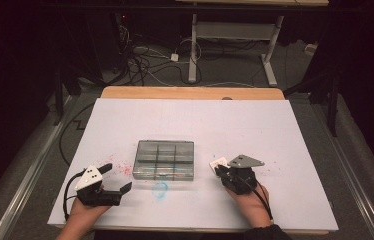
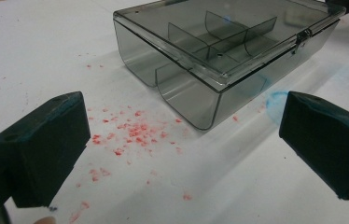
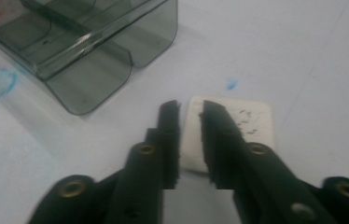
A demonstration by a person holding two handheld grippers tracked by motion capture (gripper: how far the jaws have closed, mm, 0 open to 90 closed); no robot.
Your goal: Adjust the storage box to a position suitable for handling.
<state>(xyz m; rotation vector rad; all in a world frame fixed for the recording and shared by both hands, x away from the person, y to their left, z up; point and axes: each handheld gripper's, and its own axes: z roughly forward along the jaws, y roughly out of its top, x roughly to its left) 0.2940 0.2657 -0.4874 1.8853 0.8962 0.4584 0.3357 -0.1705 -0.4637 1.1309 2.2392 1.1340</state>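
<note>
Your right gripper (image 3: 190, 112) hovers over a white eraser (image 3: 238, 128) lying flat on the surface (image 1: 255, 125), just right of the smoky clear compartment box (image 1: 164, 159). Its jaws stand slightly apart with the eraser below the narrow gap, not pinched. Your left gripper (image 1: 117, 177) rests left of the box near red crumbs (image 2: 133, 130), jaws wide open and holding nothing.
</note>
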